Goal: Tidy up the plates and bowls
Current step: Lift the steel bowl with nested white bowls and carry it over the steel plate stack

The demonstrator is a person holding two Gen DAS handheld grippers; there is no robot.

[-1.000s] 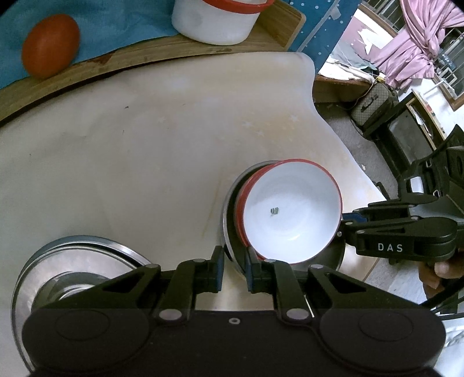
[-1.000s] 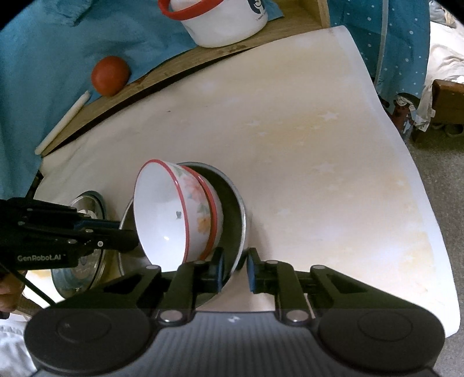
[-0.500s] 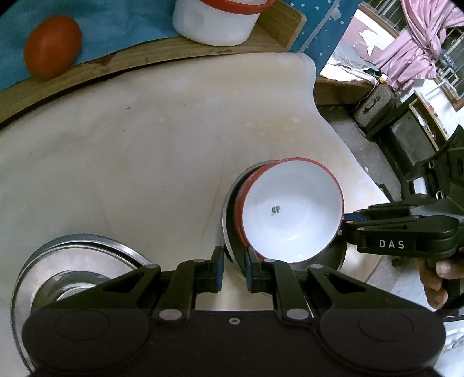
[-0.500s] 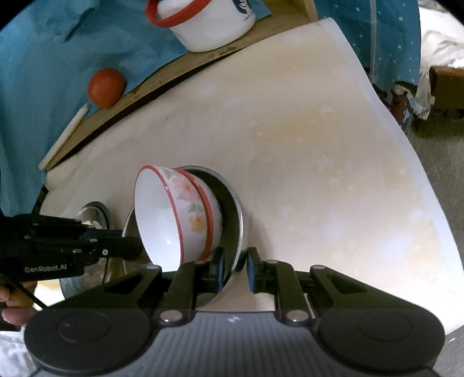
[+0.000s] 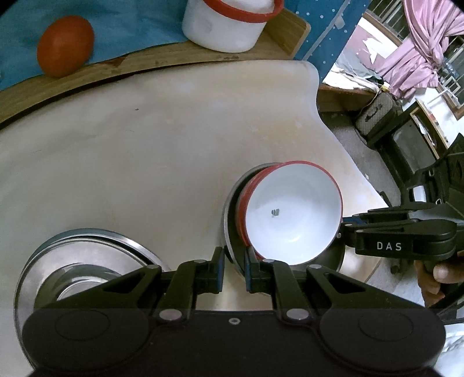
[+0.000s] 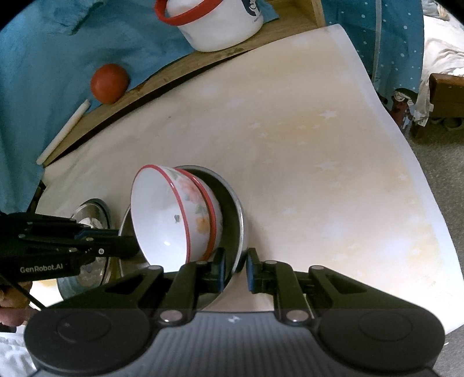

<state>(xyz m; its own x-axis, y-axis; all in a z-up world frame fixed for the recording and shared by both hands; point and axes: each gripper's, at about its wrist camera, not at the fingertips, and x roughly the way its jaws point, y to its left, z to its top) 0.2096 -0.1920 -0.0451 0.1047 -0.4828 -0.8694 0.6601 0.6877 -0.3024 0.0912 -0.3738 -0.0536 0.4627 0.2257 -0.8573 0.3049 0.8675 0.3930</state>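
Observation:
Two nested white bowls [image 5: 293, 214] with red rims and flowered sides [image 6: 200, 208] sit in a steel plate [image 5: 229, 229]. My left gripper [image 5: 233, 264] is shut on the plate's near rim. From the opposite side my right gripper [image 6: 235, 266] is shut on the rim of the same plate [image 6: 236, 208]. Each gripper shows in the other's view: the right one [image 5: 345, 229] at the plate's right edge, the left one [image 6: 127, 246] at its left edge. A stack of steel plates [image 5: 87, 261] lies to the left on the cream table cover, also seen behind the left gripper [image 6: 92, 211].
At the back, a wooden board [image 5: 174, 62] carries a red tomato [image 5: 65, 46] and a white mug with a red rim [image 5: 229, 23], on blue cloth. A white stick [image 6: 62, 132] lies on the board's left end. The table edge [image 6: 406, 162] drops to the floor on the right.

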